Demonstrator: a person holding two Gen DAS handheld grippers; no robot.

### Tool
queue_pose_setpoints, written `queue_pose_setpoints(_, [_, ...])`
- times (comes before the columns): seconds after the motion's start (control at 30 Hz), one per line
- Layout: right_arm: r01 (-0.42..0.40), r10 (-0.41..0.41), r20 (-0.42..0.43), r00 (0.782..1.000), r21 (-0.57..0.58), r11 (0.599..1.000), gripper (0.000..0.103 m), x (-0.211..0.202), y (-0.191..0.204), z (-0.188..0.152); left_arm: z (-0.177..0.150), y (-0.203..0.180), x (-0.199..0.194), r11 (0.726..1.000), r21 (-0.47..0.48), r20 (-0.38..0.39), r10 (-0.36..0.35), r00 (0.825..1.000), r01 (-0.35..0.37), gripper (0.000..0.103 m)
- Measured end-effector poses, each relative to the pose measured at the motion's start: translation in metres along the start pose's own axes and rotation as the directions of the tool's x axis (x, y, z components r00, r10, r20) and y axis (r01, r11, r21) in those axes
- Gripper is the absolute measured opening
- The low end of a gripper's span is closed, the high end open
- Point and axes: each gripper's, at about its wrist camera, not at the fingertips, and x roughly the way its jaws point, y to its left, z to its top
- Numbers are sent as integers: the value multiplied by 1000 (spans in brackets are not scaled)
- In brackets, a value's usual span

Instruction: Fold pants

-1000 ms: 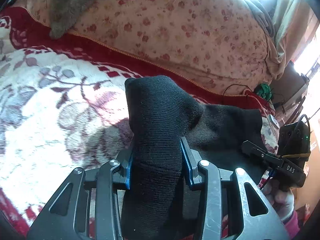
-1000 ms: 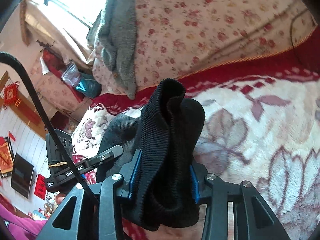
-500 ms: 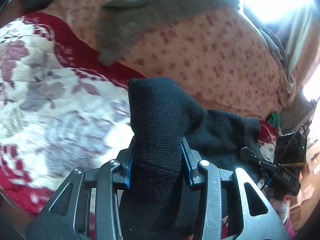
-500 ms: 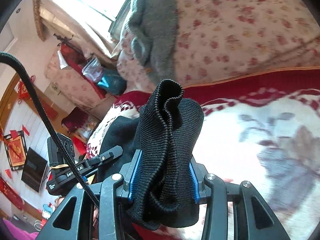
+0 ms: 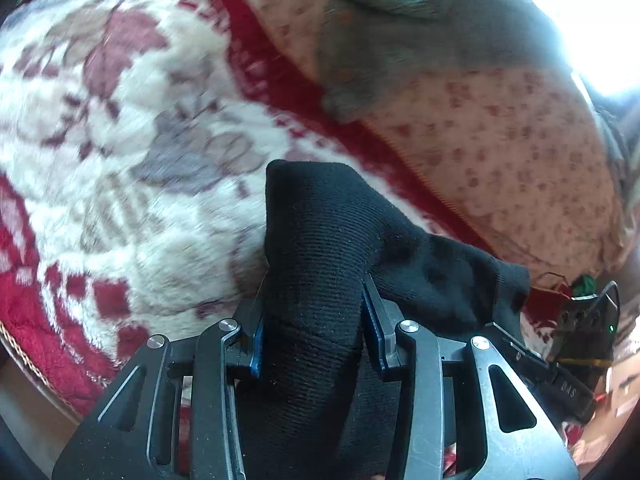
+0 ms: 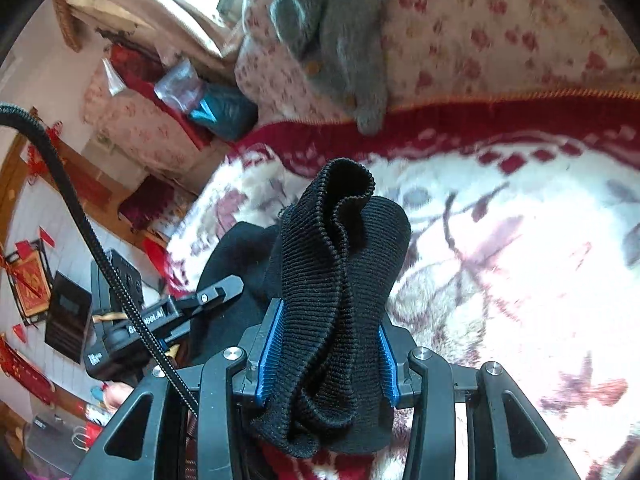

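Left wrist view
Left gripper (image 5: 312, 336): its fingers (image 5: 257, 344) with blue pads are pressed tight on a thick bunch of the black pants (image 5: 320, 248).
Pants: a rounded fold sticks up past the fingertips — the rest of the cloth runs off to the right, toward the other tool.
Right gripper (image 5: 568, 360): only its dark body shows at the right edge, next to the far end of the pants; a small green light glows on it.
Blanket (image 5: 120, 184): fluffy white with red and grey flowers and a red border, under the pants. It looks blurry.
Quilt (image 5: 500, 128): a big puffy pink one with little flowers, behind the blanket.
Grey cloth (image 5: 420, 28): it lies on top of the quilt.

Right wrist view
Right gripper (image 6: 326, 354): its blue fingers (image 6: 270, 352) squeeze a crumpled, ribbed edge of the pants (image 6: 340, 264).
Pants: the ribbed part stands up in folds above the fingers — more black cloth hangs to the left.
Left gripper (image 6: 216, 292): seen from the side at the left, its tip against that black cloth.
Blanket (image 6: 520, 240): the same flowery one, bright in the light.
Grey cloth (image 6: 336, 32): it drapes down the quilt (image 6: 500, 28) at the top.
Cable (image 6: 88, 240): a black ribbed one crosses the left side.
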Motion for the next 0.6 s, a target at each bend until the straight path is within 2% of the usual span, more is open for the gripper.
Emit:
queue_pose_setpoints(0.07, [64, -65, -19, 998, -36, 997, 46, 8, -1, -4, -3, 7, 6, 1000, -23, -17, -11, 1000, 11, 42])
queue_pose_setpoints(0.13, [79, -80, -30, 996, -34, 996, 49, 10, -7, -7, -4, 8, 7, 1000, -19, -19, -11, 1000, 10, 52])
queue_pose_setpoints(0.2, [82, -82, -41, 996, -3, 997, 51, 7, -14, -7, -5, 10, 10, 999, -32, -23, 9, 1000, -9, 68])
queue_pose_setpoints(0.27, [83, -83, -39, 996, -3, 997, 51, 1, -15, -6, -5, 17, 13, 998, -66, -25, 0, 1000, -1, 73])
queue_pose_setpoints(0.37, [126, -128, -26, 991, -55, 990, 51, -5, -4, -4, -5, 24, 14, 994, -105, -35, -26, 999, 22, 74])
queue_pose_setpoints(0.43, [146, -149, -19, 989, -86, 985, 51, -9, 2, -6, -6, 23, 11, 994, -107, -34, -17, 999, 13, 74])
queue_pose_setpoints(0.6, [199, -197, 29, 980, -141, 970, 51, -22, 14, -6, -10, 8, -7, 994, -58, 14, 89, 996, -88, 74])
